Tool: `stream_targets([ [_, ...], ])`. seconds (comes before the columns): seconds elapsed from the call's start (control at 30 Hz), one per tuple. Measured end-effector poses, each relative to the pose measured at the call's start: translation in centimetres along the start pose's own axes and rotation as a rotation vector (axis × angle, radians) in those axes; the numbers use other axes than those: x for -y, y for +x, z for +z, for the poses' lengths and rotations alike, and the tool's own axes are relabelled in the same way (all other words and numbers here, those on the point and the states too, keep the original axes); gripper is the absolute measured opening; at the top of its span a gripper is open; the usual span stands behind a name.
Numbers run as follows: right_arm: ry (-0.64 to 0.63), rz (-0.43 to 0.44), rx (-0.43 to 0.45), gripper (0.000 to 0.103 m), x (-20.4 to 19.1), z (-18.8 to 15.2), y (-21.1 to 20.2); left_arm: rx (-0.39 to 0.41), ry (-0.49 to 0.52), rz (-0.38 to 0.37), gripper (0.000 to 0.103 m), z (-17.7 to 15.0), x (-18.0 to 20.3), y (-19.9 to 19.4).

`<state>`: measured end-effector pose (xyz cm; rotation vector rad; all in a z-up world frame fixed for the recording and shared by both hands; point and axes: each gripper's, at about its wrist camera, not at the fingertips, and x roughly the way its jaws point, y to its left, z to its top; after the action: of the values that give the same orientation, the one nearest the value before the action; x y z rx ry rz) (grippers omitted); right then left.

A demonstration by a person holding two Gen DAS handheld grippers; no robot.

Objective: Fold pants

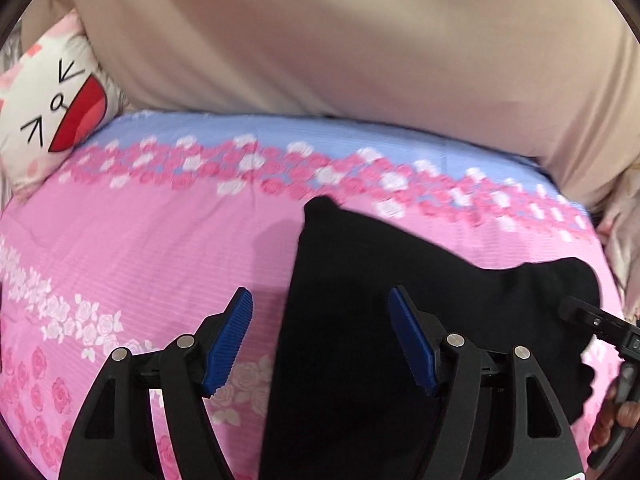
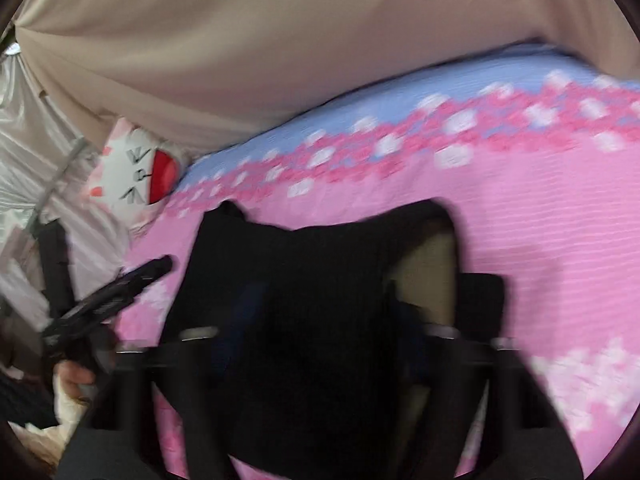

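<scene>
Black pants point(image 1: 360, 320) lie folded on the pink floral bedspread point(image 1: 160, 248). My left gripper point(image 1: 320, 344) is open, its blue pads wide apart, hovering over the pants' left edge with nothing held. The right gripper's body point(image 1: 600, 328) shows at the right edge of that view. In the blurred right wrist view the pants point(image 2: 312, 272) lie under my right gripper point(image 2: 320, 344); its fingers stand wide apart over the cloth. A beige inner patch point(image 2: 424, 276) shows at the pants' right side. The left gripper point(image 2: 120, 292) shows at the left.
A white cat-face pillow point(image 1: 52, 120) sits at the bed's far left; it also shows in the right wrist view point(image 2: 132, 180). A beige curtain point(image 1: 360, 40) hangs behind the bed. A blue band point(image 1: 280, 128) runs along the bedspread's far edge.
</scene>
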<state>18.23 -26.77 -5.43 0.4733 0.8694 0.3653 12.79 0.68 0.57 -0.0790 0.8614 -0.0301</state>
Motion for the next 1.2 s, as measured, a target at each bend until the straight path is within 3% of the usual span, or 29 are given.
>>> stream_targets([
  [0.03,-0.018,0.012,-0.004,0.008,-0.8,0.0,-0.1,-0.01,0.005,0.01,0.068,-0.1,0.1,0.5],
  [0.17,-0.081,-0.018,0.156,0.008,-3.4,-0.8,-5.8,-0.036,0.027,0.01,0.07,-1.0,0.4,1.7],
  [0.2,-0.075,-0.065,0.154,0.008,-2.8,-1.3,-5.9,-0.039,0.05,0.015,0.077,-1.3,0.6,2.1],
  [0.27,-0.064,-0.194,0.041,0.012,-0.4,-2.3,-2.8,-0.035,0.101,0.068,0.079,-2.1,1.2,3.7],
  [0.3,0.002,-0.202,-0.01,0.016,1.5,-3.2,-1.3,-0.022,0.115,0.079,0.08,-2.4,1.4,3.9],
  [0.37,0.097,-0.114,0.049,0.017,2.5,-4.0,-2.7,0.005,0.143,0.106,0.08,-2.5,1.8,3.5],
  [0.43,0.094,-0.149,0.139,0.021,1.9,-4.7,-5.7,0.012,0.163,0.115,0.079,-2.0,1.7,2.7],
  [0.5,0.094,-0.173,0.171,0.029,1.6,-5.4,-7.4,0.052,0.134,0.075,0.079,-1.3,1.0,0.6],
  [0.57,0.1,-0.132,0.162,0.029,1.7,-6.2,-8.0,0.06,0.109,0.038,0.079,-0.9,0.7,-0.2],
  [0.63,0.092,-0.086,0.126,0.042,1.5,-7.1,-7.5,0.033,0.107,-0.013,0.079,-0.8,1.3,-0.2],
  [0.73,0.028,-0.156,0.114,0.042,0.0,-8.2,-6.4,-0.013,0.13,-0.064,0.079,-1.8,2.9,-0.2],
  [0.8,-0.002,-0.146,0.125,0.042,-1.2,-8.5,-6.4,-0.028,0.178,-0.09,0.079,-3.3,4.5,-0.5],
  [0.93,-0.068,-0.007,0.116,0.042,-3.0,-7.5,-6.9,0.009,0.256,0.012,0.086,-5.4,6.4,0.4],
  [1.03,-0.066,0.125,0.089,0.042,-2.5,-5.5,-6.5,0.0,0.218,0.011,0.09,-5.2,5.8,0.9],
  [1.13,-0.105,0.135,0.065,0.041,-2.2,-4.4,-6.1,-0.008,0.199,0.026,0.095,-5.1,5.3,1.4],
  [1.2,-0.066,0.083,0.098,0.041,-0.1,-4.1,-7.1,-0.015,0.199,0.031,0.093,-4.8,5.1,1.0],
])
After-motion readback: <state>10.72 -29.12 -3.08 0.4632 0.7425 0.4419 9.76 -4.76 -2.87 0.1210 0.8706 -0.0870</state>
